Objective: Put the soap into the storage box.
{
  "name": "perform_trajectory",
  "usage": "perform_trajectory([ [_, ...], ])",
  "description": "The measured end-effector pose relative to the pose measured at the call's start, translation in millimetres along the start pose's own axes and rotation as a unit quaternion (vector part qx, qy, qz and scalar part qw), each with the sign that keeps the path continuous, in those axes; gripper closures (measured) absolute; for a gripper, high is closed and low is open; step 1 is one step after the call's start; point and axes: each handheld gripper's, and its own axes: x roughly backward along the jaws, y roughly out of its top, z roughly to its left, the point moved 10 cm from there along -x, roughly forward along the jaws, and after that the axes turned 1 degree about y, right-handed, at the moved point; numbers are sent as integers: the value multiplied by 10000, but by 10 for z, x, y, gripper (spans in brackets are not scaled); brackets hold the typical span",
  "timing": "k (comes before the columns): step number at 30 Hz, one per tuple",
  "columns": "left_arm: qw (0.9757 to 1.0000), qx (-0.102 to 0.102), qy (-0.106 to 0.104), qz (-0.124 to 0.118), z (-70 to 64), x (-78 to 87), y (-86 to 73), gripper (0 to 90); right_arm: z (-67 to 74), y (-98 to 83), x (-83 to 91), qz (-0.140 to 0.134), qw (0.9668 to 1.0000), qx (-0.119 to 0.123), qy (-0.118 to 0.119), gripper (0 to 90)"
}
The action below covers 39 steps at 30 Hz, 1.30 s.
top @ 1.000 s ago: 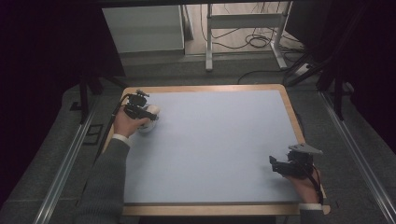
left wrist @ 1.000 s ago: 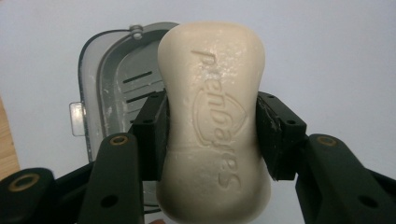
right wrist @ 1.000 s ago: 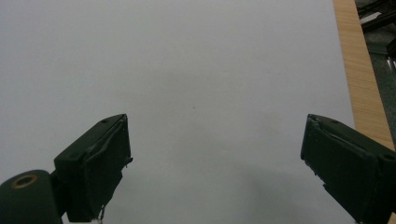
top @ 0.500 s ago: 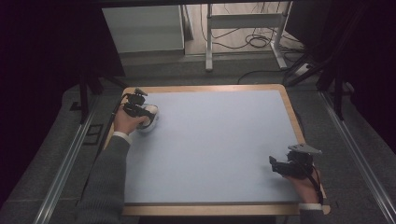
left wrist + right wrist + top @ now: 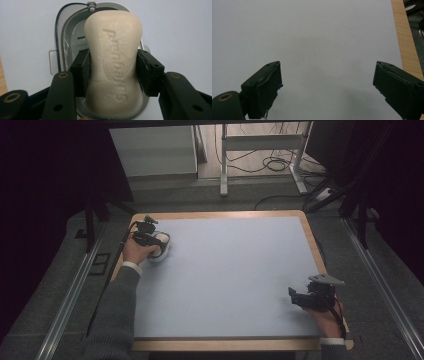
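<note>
Two grippers are in your hands: nearest you, the right gripper [image 5: 295, 296] rests with its jaws spread wide over bare blue table [image 5: 230, 280]. Farther off, at the far left corner, your left gripper [image 5: 113, 72] is clamped on the bar of soap [image 5: 114, 62] above its white soap dish [image 5: 58, 42]. Soap is slick; squeeze harder or tilt and it may squirt out past the dish.
</note>
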Motion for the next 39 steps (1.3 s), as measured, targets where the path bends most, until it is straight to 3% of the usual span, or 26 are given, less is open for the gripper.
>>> perform_trajectory([
  [5,9996,52,-215,-190,-60,72,43,470,0,-1,-1,6,10000,12,-12,80],
  [10,9992,-93,-252,-303,-142,177,73,413,4,2,1,-3,10000,7,-5,80],
  [20,9977,-372,-293,-485,-286,361,44,389,-4,5,7,-1,10000,38,-59,80],
  [26,9935,-689,-595,-688,-476,512,-82,373,4,18,31,-39,10000,27,-48,80],
  [31,9907,-869,-700,-774,-586,558,-173,364,-11,15,29,-37,10000,9,-48,80],
  [35,9878,-1099,-765,-794,-730,540,-329,369,-10,15,33,-40,10000,10,-47,80],
  [39,9857,-1193,-861,-817,-822,510,-477,357,-21,13,40,-47,10000,-3,-66,80],
])
